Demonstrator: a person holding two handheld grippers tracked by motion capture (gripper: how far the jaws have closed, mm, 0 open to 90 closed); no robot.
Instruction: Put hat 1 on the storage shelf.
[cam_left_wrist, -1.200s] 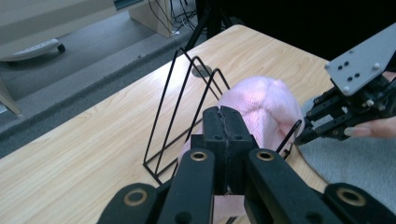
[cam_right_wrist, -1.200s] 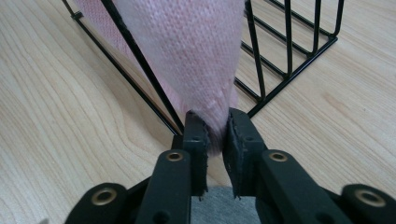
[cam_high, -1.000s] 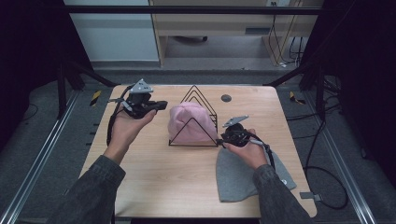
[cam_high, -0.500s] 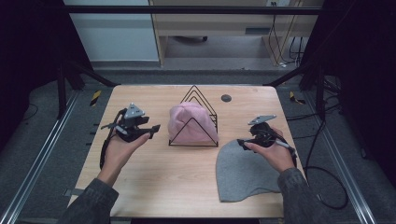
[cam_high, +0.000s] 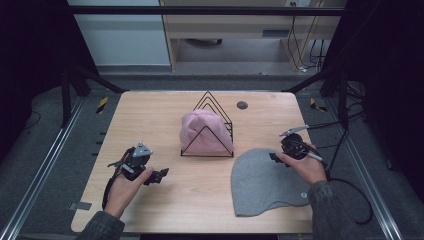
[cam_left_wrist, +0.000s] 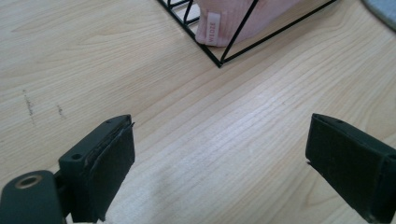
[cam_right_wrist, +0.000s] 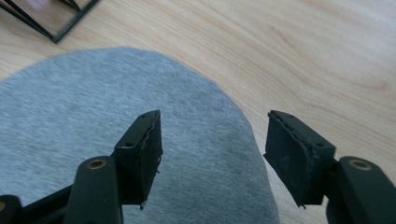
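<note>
The grey hat (cam_high: 262, 182) lies flat on the worktop's (cam_high: 150, 115) near right part, a rounded dome shape of plain soft knit with a small round tag near its lower edge. Its curved top edge points toward the wire rack (cam_high: 212, 120), which stands just beside it at mid-worktop. A pink hat (cam_high: 202, 131) is tucked into the rack, a small label showing at its hem.

The worktop is pale wood with rounded corners and a dark round plug (cam_high: 242, 105) near the far edge. Dark floor and metal rails surround it, with a light cabinet and cables behind.

The right gripper (cam_high: 276, 158) hangs over the grey hat's upper right edge; its jaws have just been closing, yet stand apart and clear of the cloth, gripping nothing. The left gripper (cam_high: 161, 175) is low over bare wood at the near left, jaws just opened wide, released.
</note>
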